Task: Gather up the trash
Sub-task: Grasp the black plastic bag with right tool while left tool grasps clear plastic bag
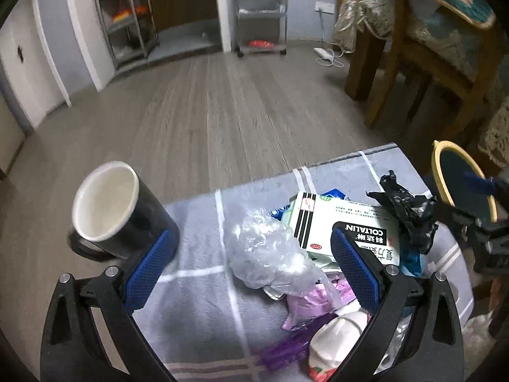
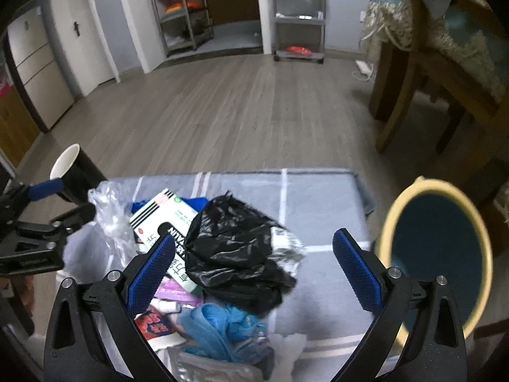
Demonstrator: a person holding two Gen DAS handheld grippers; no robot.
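A pile of trash lies on a grey cloth-covered table (image 1: 197, 318): a clear plastic bag (image 1: 267, 251), a white medicine box (image 1: 337, 222), a crumpled black plastic bag (image 1: 404, 213) (image 2: 235, 254), pink wrappers (image 1: 311, 302) and a blue bag (image 2: 222, 321). My left gripper (image 1: 251, 264) is open and empty over the clear bag and box. My right gripper (image 2: 254, 264) is open and empty around the black bag. A black bin with a yellow rim (image 2: 435, 254) stands right of the table.
A black mug with white inside (image 1: 111, 207) stands at the table's left edge. Wooden chairs (image 1: 429, 63) with a draped table are at the right. Metal shelf racks (image 1: 261, 12) stand at the far wall. Grey wood floor (image 1: 206, 111) lies beyond the table.
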